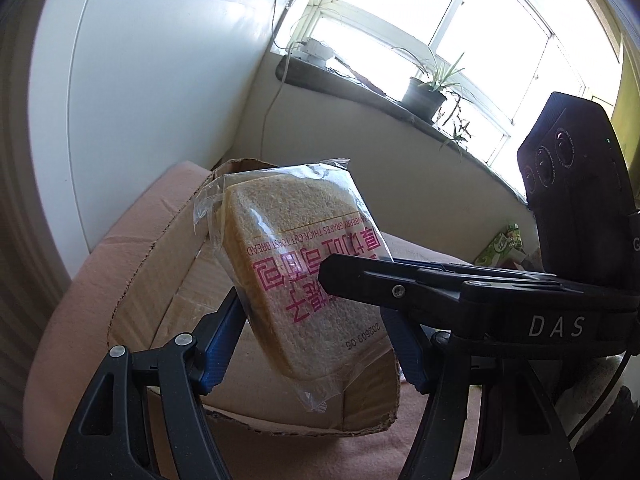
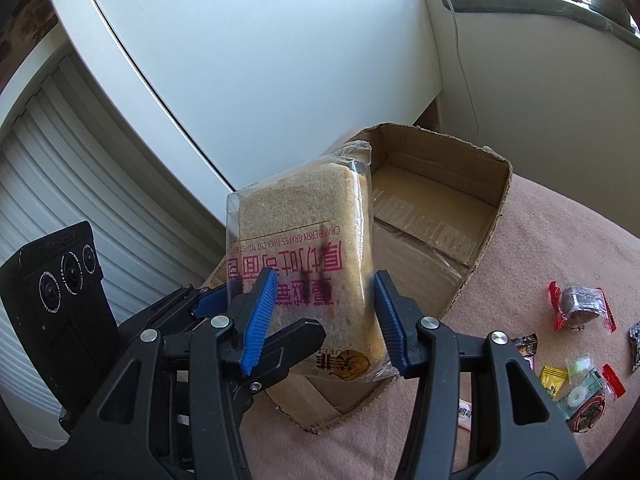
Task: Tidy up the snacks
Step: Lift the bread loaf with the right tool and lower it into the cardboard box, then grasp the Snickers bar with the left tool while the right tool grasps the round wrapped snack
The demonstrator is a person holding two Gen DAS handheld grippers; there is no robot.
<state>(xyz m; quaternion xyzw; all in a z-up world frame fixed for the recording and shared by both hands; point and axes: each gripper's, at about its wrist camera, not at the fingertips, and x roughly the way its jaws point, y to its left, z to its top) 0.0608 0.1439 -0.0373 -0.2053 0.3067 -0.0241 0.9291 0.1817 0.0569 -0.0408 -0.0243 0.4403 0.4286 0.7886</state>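
Note:
A clear packet of thick toast bread [image 1: 304, 256] with pink print hangs tilted over an open cardboard box [image 1: 160, 248]. My left gripper [image 1: 310, 304] has its blue pads against the packet's two side edges and is shut on it. One black finger [image 1: 360, 284] of the right gripper crosses the packet's front. In the right wrist view the bread packet [image 2: 304, 216] stands between the blue pads of my right gripper [image 2: 326, 280], which is shut on its lower half. The left gripper's fingers [image 2: 296, 340] hold it from the lower left. Behind it the box [image 2: 500, 184] shows a bare bottom.
The box sits on a pink blanket [image 2: 560, 232]. Several small wrapped snacks lie to its right, among them a red-wrapped cake [image 2: 580, 304] and candies [image 2: 576, 396]. A green packet [image 1: 502, 244] lies farther back. A white cabinet [image 2: 260, 60] and a windowsill with a potted plant [image 1: 424, 96] border the area.

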